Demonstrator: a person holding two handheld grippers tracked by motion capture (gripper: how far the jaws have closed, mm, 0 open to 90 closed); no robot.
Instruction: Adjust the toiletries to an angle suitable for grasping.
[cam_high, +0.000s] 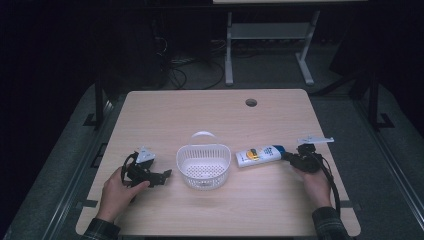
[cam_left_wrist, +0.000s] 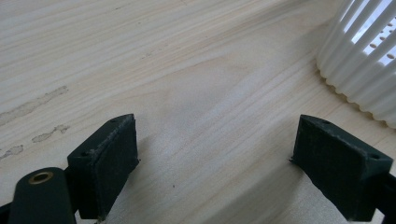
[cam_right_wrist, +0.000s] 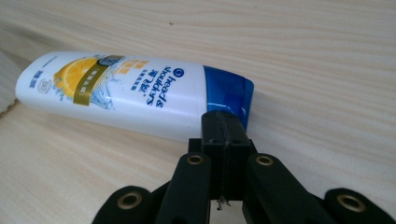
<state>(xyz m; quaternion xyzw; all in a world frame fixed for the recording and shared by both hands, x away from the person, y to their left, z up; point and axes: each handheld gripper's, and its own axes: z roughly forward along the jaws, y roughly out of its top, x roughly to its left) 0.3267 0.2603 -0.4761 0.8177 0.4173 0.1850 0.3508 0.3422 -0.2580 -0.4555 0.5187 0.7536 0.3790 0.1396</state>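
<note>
Shampoo bottle (cam_high: 258, 155), white with a blue cap, lying on its side on the worktop (cam_high: 215, 107), just right of the white basket (cam_high: 203, 165), cap end pointing away from the basket. At the cap, right gripper (cam_high: 291, 157), jaws pressed together with nothing between them, tips touching the cap's lower edge. Left of the basket, near it but apart, left gripper (cam_high: 159, 176) low over bare wood, jaws spread wide and empty. Beyond the basket, toward the far edge, a round cable hole (cam_high: 251, 102).
</note>
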